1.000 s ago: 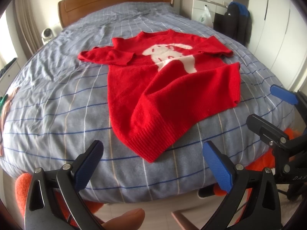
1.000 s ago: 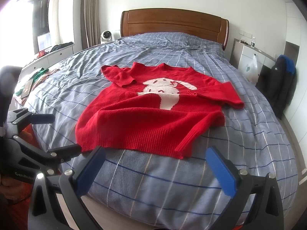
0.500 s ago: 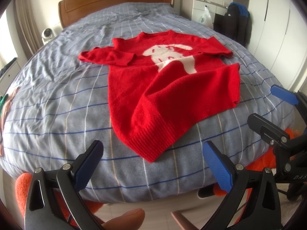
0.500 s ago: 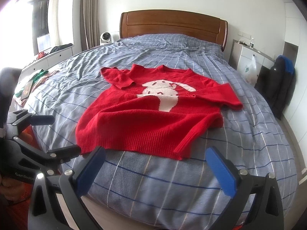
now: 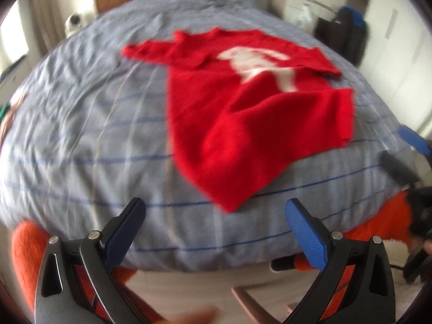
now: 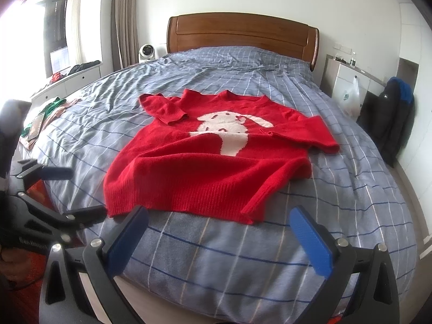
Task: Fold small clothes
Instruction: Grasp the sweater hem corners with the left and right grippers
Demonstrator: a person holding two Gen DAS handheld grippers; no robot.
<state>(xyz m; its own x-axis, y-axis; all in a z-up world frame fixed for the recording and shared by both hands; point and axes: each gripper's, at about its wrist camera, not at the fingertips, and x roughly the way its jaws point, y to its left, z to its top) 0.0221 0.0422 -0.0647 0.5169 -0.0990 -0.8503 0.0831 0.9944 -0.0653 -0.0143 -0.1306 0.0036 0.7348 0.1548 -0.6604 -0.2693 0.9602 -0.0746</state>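
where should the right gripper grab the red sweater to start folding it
Best guess: the red sweater's near right hem corner, approached low from the foot of the bed. That ribbed corner is turned up off the blue checked duvet, so one finger could slide under it. It also lies closest to the open right gripper. The left gripper, also open, could take the other hem corner.

One red sweater (image 6: 213,159); one bed (image 6: 337,216); two tools, left tool (image 5: 216,226) and right tool (image 6: 218,235).
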